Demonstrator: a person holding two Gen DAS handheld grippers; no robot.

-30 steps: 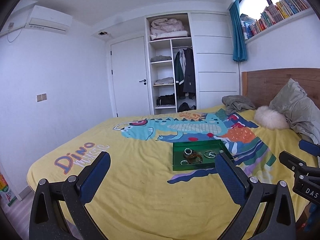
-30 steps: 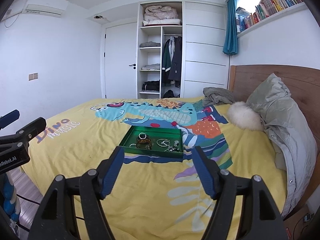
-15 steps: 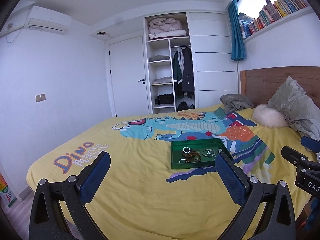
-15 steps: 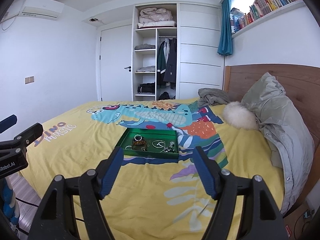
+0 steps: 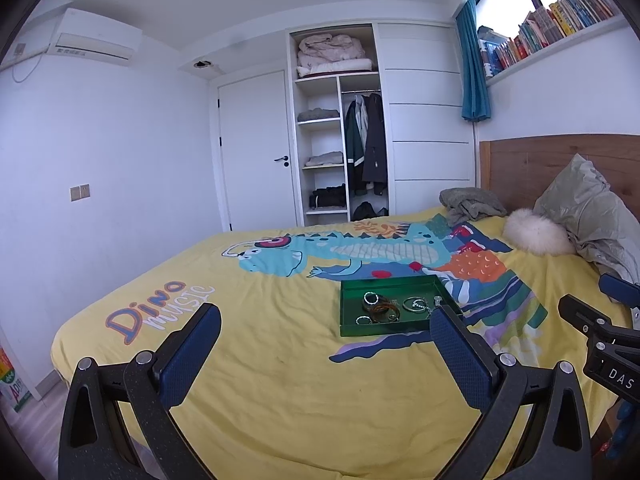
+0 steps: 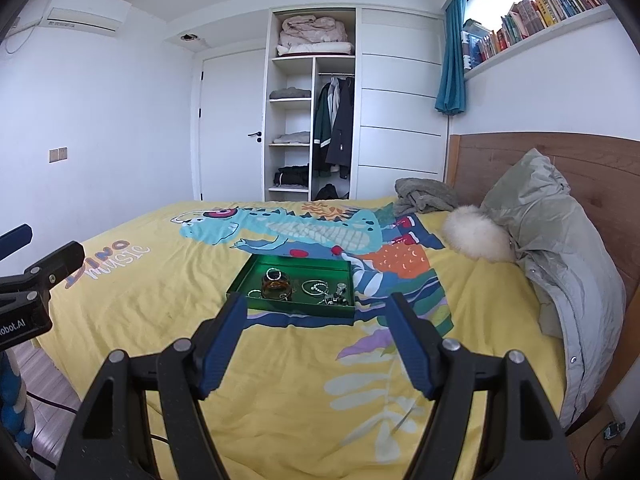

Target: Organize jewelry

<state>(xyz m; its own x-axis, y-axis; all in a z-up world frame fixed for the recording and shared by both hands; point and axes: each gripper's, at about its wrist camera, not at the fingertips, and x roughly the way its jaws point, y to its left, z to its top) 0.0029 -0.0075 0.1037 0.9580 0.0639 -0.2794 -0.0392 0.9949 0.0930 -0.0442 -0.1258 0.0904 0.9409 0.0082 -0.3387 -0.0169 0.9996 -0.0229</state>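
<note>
A green tray lies on the yellow dinosaur bedspread. In it lie an amber bangle, silver rings, a beaded bracelet and small pieces. My left gripper is open and empty, well short of the tray. My right gripper is open and empty, also short of the tray. Each gripper shows at the edge of the other's view.
A grey-green jacket, a white fluffy ball and a grey garment lie by the wooden headboard. An open wardrobe and a door stand beyond the bed.
Both grippers have risen and tilted slightly, so the tray sits a little lower and farther in both views. Their jaws stay open. The jewelry has not moved.
</note>
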